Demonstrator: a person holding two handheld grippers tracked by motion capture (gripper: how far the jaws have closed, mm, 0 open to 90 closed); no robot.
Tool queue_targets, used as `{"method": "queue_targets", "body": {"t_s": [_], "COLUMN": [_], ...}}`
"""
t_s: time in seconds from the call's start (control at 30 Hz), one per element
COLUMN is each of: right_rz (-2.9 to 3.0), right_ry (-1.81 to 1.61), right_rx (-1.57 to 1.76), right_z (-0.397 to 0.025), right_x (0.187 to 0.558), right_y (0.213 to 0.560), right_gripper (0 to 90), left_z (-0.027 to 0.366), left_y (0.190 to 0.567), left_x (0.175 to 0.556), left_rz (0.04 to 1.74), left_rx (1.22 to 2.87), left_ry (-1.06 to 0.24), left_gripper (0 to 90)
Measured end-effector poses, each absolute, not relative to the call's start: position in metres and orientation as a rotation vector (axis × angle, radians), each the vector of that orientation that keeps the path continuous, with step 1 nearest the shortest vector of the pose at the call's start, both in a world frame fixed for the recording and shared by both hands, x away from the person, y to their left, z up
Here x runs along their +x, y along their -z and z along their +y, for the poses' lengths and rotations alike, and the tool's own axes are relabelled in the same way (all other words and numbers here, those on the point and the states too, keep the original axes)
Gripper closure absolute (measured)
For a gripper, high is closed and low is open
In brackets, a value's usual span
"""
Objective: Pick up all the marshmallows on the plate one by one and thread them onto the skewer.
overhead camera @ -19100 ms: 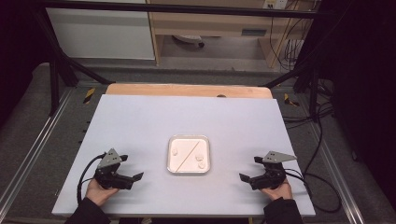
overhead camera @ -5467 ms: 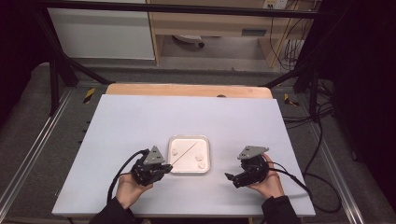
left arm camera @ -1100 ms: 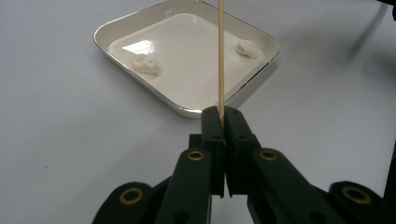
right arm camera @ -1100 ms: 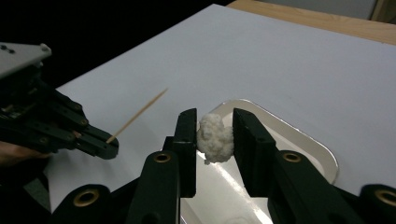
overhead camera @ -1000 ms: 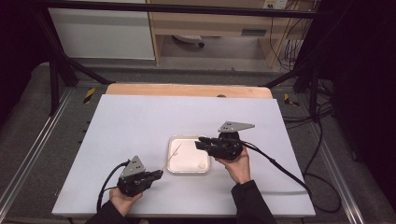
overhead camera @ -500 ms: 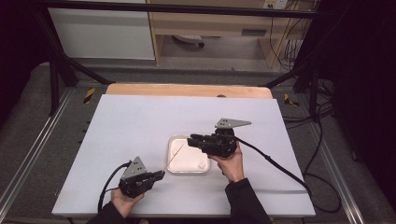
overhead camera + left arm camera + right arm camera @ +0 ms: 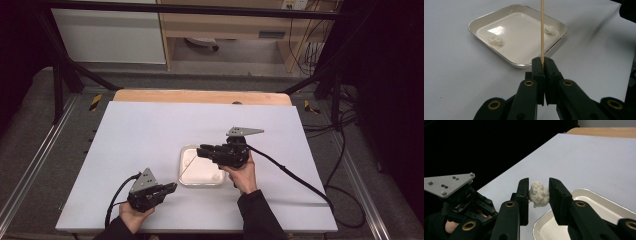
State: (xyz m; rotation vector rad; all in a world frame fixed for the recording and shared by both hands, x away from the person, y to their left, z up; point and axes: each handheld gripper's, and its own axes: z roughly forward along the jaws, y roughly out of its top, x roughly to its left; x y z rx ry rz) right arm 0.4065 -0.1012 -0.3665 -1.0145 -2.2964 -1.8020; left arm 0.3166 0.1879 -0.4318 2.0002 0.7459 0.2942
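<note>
Skewer [image 7: 542, 30] first: a thin wooden stick, clamped at its near end between the closed fingers of my left gripper [image 7: 543, 65], running straight away from them and out past the tray [image 7: 486, 18]. In the high view that left gripper [image 7: 170, 188] sits low on the white surface [image 7: 150, 135], near the front edge and just off the tray's near left corner, with the stick [image 7: 188, 163] slanting up across the tray's left part.

My right gripper [image 7: 538, 192] has its fingers pressed on either side of a small white lump [image 7: 538, 194], rough and doughy in look, which is lifted clear of the surface. From above, this gripper [image 7: 201, 150] hangs over the far edge of the tray [image 7: 200, 184], fingers pointing toward my left, my hand [image 7: 242, 173] beneath it.

The tray is square, shallow, with a shiny metal rim and pale inside. Two more white lumps lie in it: one [image 7: 495, 40] toward one corner, the other [image 7: 550, 29] against the opposite rim. The stick passes between them in the left gripper view; I cannot tell whether it touches the tray.
</note>
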Motion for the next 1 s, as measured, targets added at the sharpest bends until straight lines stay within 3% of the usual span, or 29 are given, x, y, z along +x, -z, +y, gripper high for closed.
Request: {"method": "queue_targets", "body": {"t_s": [1.0], "right_rz": [-2.216], "right_ry": [1.793], "right_rx": [-0.991], "right_z": [-0.092], "right_x": [0.404], "right_y": [0.377], "right_gripper": [74.3], "left_z": [0.187], "left_y": [0.431], "left_x": [0.314], "left_rz": [0.743], "left_rx": [1.972], "left_ry": [-0.312], "left_gripper": [88.7]}}
